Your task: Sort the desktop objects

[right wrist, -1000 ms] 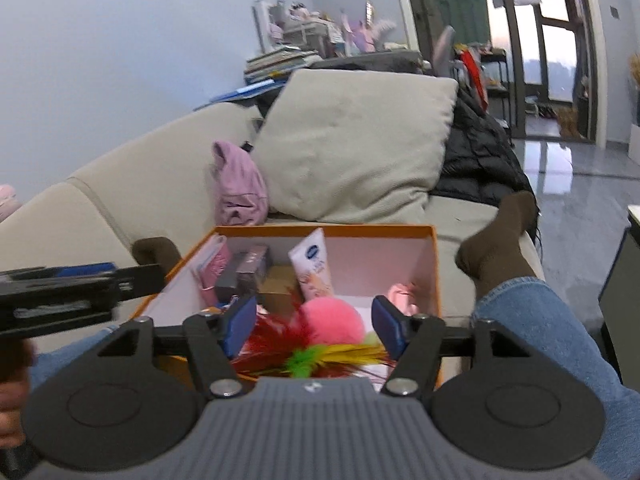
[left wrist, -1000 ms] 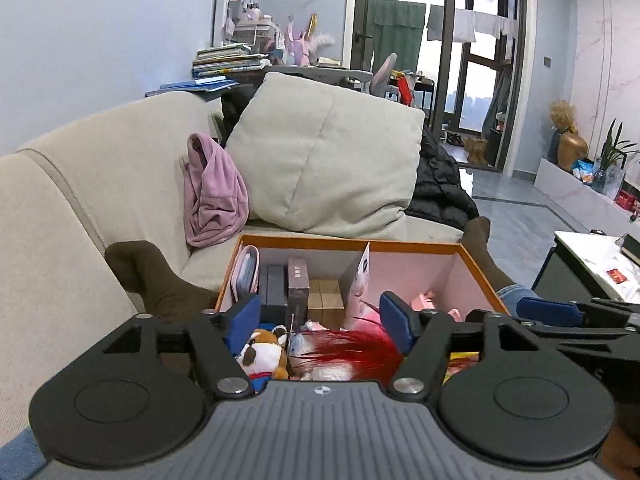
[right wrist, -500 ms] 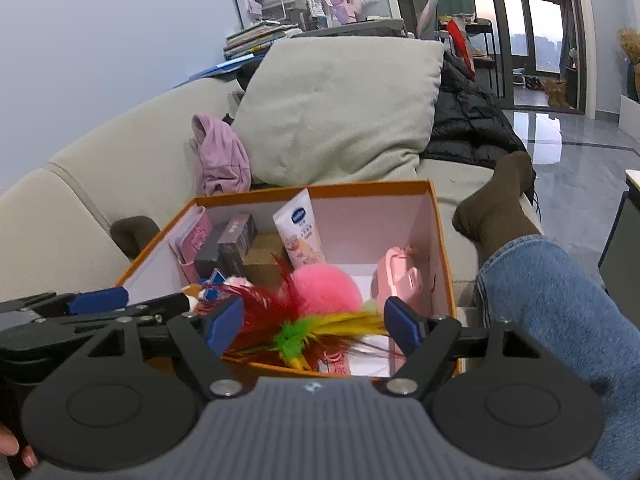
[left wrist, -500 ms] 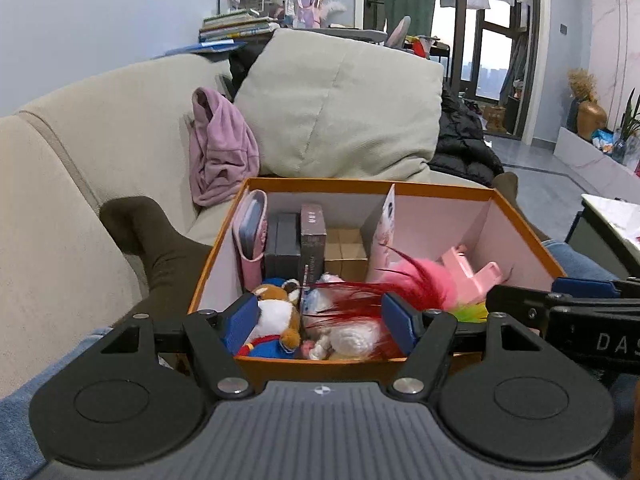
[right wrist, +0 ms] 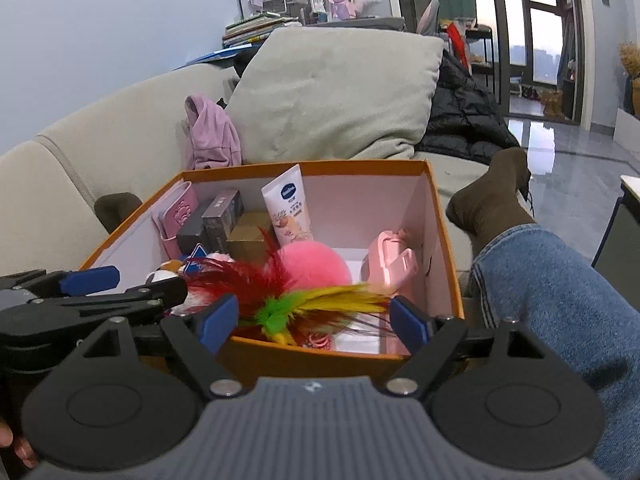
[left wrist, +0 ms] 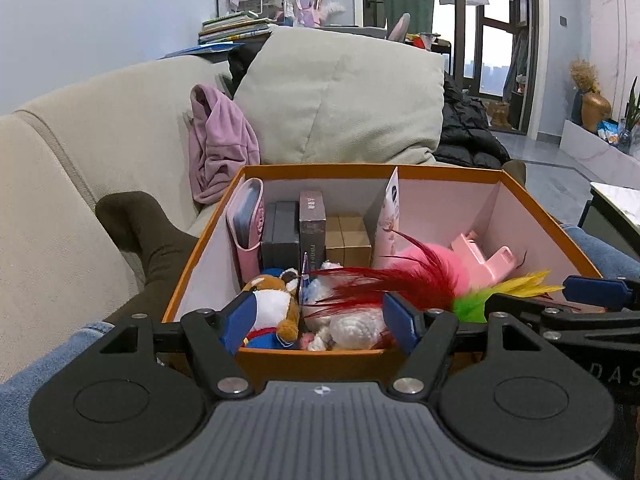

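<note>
An orange box (left wrist: pixel 368 168) rests on a person's lap and holds the objects. Inside are a plush fox (left wrist: pixel 276 304), a feather toy with red plumes (left wrist: pixel 384 276) and yellow-green ones (right wrist: pixel 320 300), a pink pom-pom (right wrist: pixel 312 264), a pink plastic piece (right wrist: pixel 394 264), a lotion tube (right wrist: pixel 288 208), a pink case (left wrist: pixel 246 220) and dark boxes (left wrist: pixel 296 228). My left gripper (left wrist: pixel 320 318) hangs open at the box's near wall, above the fox. My right gripper (right wrist: pixel 314 320) is beside it over the feathers. Its jaws are opening and the pads press on nothing.
The box sits on a beige sofa (left wrist: pixel 80 152) with a large cushion (left wrist: pixel 340 96), a purple garment (left wrist: pixel 216 140) and a black jacket (left wrist: pixel 468 132) behind. Jeans-clad legs with brown socks (right wrist: pixel 496 196) flank the box. A low table edge (left wrist: pixel 616 200) stands at the right.
Both grippers have sunk toward the box, which now fills more of each view. The right jaws have spread wider. The left jaws stay as they were.
</note>
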The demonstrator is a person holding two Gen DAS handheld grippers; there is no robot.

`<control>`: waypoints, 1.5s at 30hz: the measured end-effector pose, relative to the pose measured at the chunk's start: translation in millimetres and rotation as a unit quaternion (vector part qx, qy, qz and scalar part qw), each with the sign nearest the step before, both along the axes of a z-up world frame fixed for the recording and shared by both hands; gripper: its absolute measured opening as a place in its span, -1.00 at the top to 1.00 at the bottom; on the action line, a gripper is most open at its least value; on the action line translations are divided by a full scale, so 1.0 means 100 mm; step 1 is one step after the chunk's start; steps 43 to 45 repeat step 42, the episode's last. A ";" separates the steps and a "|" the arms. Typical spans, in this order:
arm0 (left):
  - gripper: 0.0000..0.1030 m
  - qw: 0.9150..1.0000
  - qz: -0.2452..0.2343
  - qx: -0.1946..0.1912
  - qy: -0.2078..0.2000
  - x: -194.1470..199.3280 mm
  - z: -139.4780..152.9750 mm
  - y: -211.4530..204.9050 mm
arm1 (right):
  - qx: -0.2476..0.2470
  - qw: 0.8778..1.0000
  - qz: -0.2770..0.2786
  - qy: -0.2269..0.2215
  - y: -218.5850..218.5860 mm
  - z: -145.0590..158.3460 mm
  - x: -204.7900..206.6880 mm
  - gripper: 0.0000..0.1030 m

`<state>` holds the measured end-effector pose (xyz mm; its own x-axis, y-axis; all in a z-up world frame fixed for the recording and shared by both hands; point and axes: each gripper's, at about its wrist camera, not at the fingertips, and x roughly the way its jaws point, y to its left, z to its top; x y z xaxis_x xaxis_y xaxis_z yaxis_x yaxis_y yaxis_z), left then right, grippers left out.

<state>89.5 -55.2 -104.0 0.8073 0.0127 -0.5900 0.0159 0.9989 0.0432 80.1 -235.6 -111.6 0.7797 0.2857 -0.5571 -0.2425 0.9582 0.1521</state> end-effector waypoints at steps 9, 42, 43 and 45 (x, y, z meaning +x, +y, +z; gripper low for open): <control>-0.63 1.000 -0.001 -0.001 -0.003 0.02 -0.02 0.01 | -0.002 1.000 -0.002 -0.008 0.00 -0.02 0.00 -0.64; -0.63 1.000 -0.001 -0.001 -0.005 0.01 -0.03 0.01 | -0.005 1.000 -0.005 -0.013 0.00 -0.03 -0.01 -0.65; -0.63 1.000 -0.001 -0.001 -0.005 0.01 -0.03 0.01 | -0.005 1.000 -0.005 -0.013 0.00 -0.03 -0.01 -0.65; -0.63 1.000 -0.001 -0.001 -0.005 0.01 -0.03 0.01 | -0.005 1.000 -0.005 -0.013 0.00 -0.03 -0.01 -0.65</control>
